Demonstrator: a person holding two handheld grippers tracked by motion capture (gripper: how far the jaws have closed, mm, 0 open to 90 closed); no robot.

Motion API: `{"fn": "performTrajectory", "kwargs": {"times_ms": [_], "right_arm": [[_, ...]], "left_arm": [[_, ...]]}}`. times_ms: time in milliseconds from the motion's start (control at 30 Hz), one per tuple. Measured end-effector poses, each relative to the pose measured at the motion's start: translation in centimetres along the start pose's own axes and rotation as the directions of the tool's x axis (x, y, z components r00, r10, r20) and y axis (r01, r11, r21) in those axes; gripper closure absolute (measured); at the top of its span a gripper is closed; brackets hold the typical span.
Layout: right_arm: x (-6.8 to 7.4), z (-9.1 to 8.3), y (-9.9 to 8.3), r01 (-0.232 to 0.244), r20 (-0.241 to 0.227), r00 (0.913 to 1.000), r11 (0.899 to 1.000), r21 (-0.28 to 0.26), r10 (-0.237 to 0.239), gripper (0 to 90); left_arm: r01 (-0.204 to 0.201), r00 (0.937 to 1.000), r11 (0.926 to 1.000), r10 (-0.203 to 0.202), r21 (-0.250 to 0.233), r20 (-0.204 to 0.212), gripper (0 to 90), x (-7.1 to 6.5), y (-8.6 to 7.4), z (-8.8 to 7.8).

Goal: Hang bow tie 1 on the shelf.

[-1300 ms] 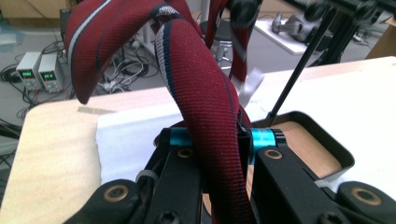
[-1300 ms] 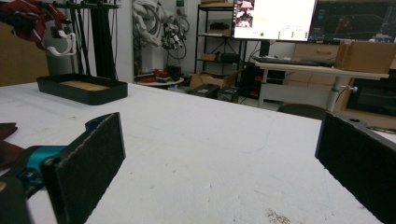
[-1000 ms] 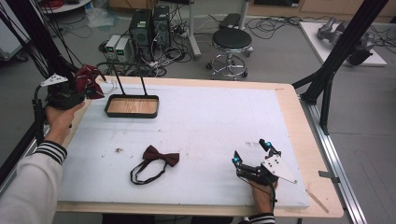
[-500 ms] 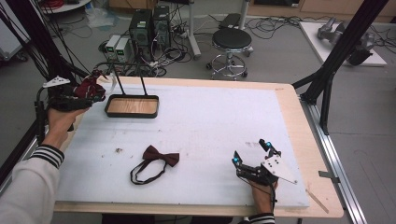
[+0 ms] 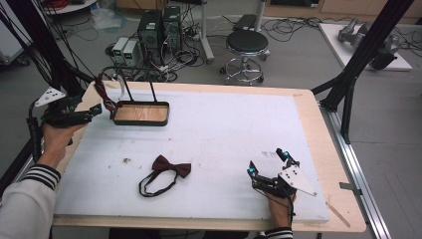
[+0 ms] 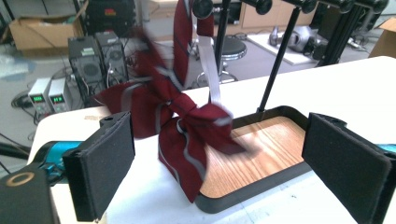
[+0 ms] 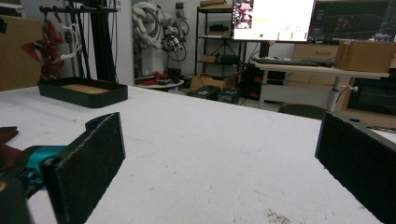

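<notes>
A dark red bow tie with grey stripes (image 6: 187,121) hangs by its strap from the black rack's top bar (image 5: 124,69), over the left end of the wood-bottomed tray (image 5: 141,113). The same striped tie (image 5: 103,93) shows just beyond my left gripper (image 5: 92,113). That gripper's jaws have just been opening; my left gripper (image 6: 224,163) stands open, its pads (image 6: 105,168) apart from the tie, nothing between them. A plain dark red bow tie (image 5: 169,169) lies on the white mat. My right gripper (image 5: 266,162) rests open near the front right, and my right gripper (image 7: 224,158) holds nothing.
The white mat (image 5: 224,129) covers a wooden table (image 5: 318,124). The rack's two black posts (image 5: 152,89) rise from the tray. In the right gripper view the tray (image 7: 84,93) sits far left with the hung tie (image 7: 46,51). A stool (image 5: 246,45) and computers stand beyond the table.
My left gripper, shut on the striped tie a second ago, has opened and drawn back a little toward the person. The tie now hangs free on the rack. The right gripper stayed still.
</notes>
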State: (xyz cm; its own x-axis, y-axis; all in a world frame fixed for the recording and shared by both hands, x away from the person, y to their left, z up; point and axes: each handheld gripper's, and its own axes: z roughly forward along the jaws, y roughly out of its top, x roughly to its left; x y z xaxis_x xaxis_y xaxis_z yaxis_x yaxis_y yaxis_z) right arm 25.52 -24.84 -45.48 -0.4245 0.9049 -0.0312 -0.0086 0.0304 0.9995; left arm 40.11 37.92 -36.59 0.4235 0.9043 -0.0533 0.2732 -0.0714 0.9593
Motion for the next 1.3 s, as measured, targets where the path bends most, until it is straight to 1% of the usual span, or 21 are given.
{"fn": "performTrajectory", "kwargs": {"times_ms": [167,200,233,267,300,400,433,467,533,567,667,700,733,800,867,900,1000,1100,1133,1167,1300], "right_arm": [[0.0,0.0,0.0,-0.001,0.001,1.0,1.0,0.001,0.001,0.6],[0.0,0.0,0.0,0.0,0.001,1.0,1.0,0.001,0.0,0.6],[0.0,0.0,0.0,0.004,0.001,1.0,1.0,-0.001,-0.004,0.6],[0.1,0.0,0.0,0.006,0.003,1.0,1.0,-0.002,-0.006,0.6],[0.1,0.0,0.0,0.003,0.005,1.0,1.0,-0.001,-0.003,0.6],[0.0,0.0,0.0,0.004,0.001,1.0,1.0,-0.002,-0.004,0.6],[0.0,0.0,0.0,0.002,0.002,1.0,1.0,-0.002,-0.002,0.6],[0.0,0.0,0.0,0.0,0.002,1.0,1.0,-0.001,0.0,0.6],[0.0,-0.1,0.0,0.0,0.002,1.0,1.0,-0.002,0.0,0.6],[0.0,-0.1,0.0,0.002,0.004,1.0,1.0,-0.005,-0.002,0.6],[0.0,-0.1,0.0,0.003,0.002,1.0,1.0,-0.004,-0.003,0.6],[0.0,-0.1,0.0,0.0,0.003,1.0,1.0,-0.004,0.0,0.6],[0.0,-0.1,0.0,0.0,0.003,1.0,1.0,-0.004,0.0,0.6],[0.0,-0.1,-0.1,-0.004,0.003,1.0,1.0,-0.013,0.004,0.6],[0.0,-0.2,-0.1,-0.01,0.003,0.9999,1.0,-0.018,0.01,0.6],[-0.1,-0.2,-0.1,-0.006,0.004,1.0,1.0,-0.022,0.006,0.6],[-0.1,-0.2,-0.1,0.003,0.001,1.0,1.0,-0.026,-0.003,0.6],[0.0,-0.3,-0.1,-0.001,-0.004,1.0,1.0,-0.024,0.001,0.6],[0.0,-0.3,-0.1,0.001,-0.004,1.0,1.0,-0.023,-0.001,0.6],[0.0,-0.3,-0.1,0.0,-0.005,1.0,1.0,-0.023,0.0,0.6],[0.0,-0.2,-0.1,0.001,-0.003,1.0,1.0,-0.024,-0.001,0.6]], "left_arm": [[-0.031,0.9985,0.9976,0.033,-0.061,0.043,10.0,-0.5,-0.4,-1.1],[-0.031,0.9985,0.9976,0.033,-0.061,0.043,10.0,-0.5,-0.4,-1.1],[-0.029,0.9976,0.9961,0.034,-0.083,0.06,10.0,-1.0,-0.5,-1.6],[-0.029,0.9976,0.9961,0.034,-0.083,0.06,10.0,-1.0,-0.5,-1.6],[-0.024,0.9961,0.9947,0.032,-0.1,0.083,10.0,-1.6,-0.5,-2.0],[-0.029,0.9944,0.9926,0.041,-0.118,0.098,10.0,-2.2,-0.5,-2.4],[-0.038,0.9916,0.9899,0.054,-0.136,0.117,10.0,-3.0,-0.6,-2.9],[-0.038,0.9916,0.9899,0.054,-0.136,0.117,10.0,-3.0,-0.6,-2.9],[-0.045,0.9892,0.9847,0.068,-0.168,0.13,10.0,-4.0,-0.7,-3.4],[-0.037,0.9854,0.9809,0.068,-0.191,0.156,10.0,-4.8,-0.8,-3.8],[-0.037,0.9825,0.9798,0.072,-0.197,0.172,10.0,-5.5,-1.0,-4.0],[-0.043,0.9781,0.9753,0.085,-0.217,0.19,10.0,-6.6,-1.3,-4.3],[-0.043,0.9781,0.9753,0.085,-0.217,0.19,10.0,-6.6,-1.3,-4.3],[-0.044,0.9759,0.972,0.092,-0.231,0.198,10.0,-7.5,-1.6,-4.5],[-0.061,0.9727,0.9702,0.11,-0.234,0.204,10.0,-8.3,-1.9,-4.6],[-0.085,0.9701,0.9679,0.134,-0.237,0.202,10.0,-9.0,-2.1,-4.6],[-0.083,0.9682,0.9669,0.136,-0.241,0.21,10.0,-9.5,-2.3,-4.7],[-0.074,0.9547,0.9627,0.144,-0.26,0.261,10.0,-10.2,-2.7,-4.7],[-0.074,0.9547,0.9627,0.144,-0.26,0.261,10.0,-10.2,-2.7,-4.7],[-0.064,0.9473,0.9633,0.141,-0.261,0.287,10.0,-10.4,-2.8,-4.7],[-0.072,0.9431,0.9637,0.149,-0.257,0.297,10.0,-10.8,-2.9,-4.8]]}}
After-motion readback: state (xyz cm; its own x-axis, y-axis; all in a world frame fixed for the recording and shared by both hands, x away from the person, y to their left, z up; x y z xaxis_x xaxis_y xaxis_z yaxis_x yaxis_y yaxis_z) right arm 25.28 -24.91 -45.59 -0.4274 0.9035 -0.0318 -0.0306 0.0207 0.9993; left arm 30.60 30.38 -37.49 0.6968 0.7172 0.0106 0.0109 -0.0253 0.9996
